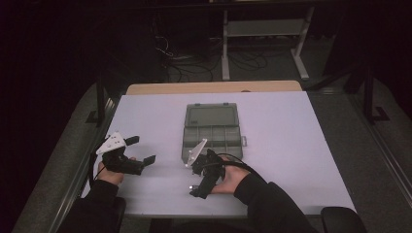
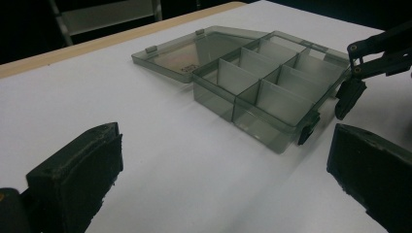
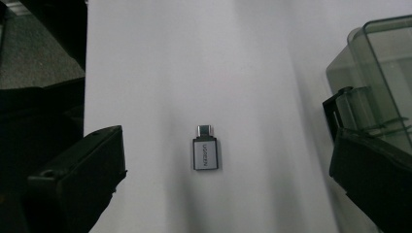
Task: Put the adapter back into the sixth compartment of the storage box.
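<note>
Between the right gripper's (image 3: 226,170) wide-spread fingers (image 3: 77,174) lies an untouched adapter (image 3: 205,152).

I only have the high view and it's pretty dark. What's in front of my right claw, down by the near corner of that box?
Observer: A small grey adapter lies flat on the white table, between the wide-open jaws of the right claw. Neither jaw touches it.
Operator: Any marking on it?
Observer: Its label seems to read UGREEN, and its metal plug end points away from the claw.
Operator: Is anything in the box already?
Observer: In the left gripper view, every compartment of the box that shows looks empty.
</note>
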Available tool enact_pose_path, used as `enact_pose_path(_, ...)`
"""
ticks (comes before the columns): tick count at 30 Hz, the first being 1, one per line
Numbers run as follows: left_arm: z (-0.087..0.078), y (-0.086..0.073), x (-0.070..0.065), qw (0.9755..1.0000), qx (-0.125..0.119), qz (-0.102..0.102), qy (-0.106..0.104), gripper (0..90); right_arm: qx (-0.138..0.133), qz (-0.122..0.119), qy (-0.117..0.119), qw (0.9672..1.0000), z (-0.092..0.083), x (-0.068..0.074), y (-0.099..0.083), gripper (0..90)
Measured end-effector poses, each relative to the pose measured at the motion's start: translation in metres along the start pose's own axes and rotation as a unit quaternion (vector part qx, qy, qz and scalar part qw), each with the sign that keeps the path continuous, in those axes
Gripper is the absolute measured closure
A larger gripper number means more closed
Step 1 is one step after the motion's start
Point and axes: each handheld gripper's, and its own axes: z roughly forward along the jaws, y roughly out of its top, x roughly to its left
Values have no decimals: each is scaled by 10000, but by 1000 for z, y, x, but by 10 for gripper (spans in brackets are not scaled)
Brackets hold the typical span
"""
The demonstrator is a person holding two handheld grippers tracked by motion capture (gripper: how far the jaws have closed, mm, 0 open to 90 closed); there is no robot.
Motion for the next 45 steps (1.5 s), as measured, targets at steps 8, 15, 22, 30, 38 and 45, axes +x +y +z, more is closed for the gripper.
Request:
enact_pose_path(8, 0, 0, 0, 10000, -1, -11, -1, 0, 22, -69, 99, 9999, 7, 0, -2, 107)
enact_pose_path(15, 0, 0, 0, 10000, -1, -11, -4, 0, 103, -137, 215, 9996, 9, 1, -3, 254)
enact_pose_path(22, 0, 0, 0, 10000, 0, -9, -5, 0, 150, -210, 307, 9992, 9, 2, -4, 394)
enact_pose_path(30, 0, 0, 0, 10000, 0, -6, -8, 0, 211, -251, 335, 9989, 13, 2, -4, 621)
enact_pose_path(38, 0, 0, 0, 10000, -1, 0, -9, 0, 204, -275, 279, 9990, 14, 1, -4, 692)
enact_pose_path(45, 0, 0, 0, 10000, -2, -6, -8, 0, 211, -269, 295, 9990, 14, 2, -4, 744)
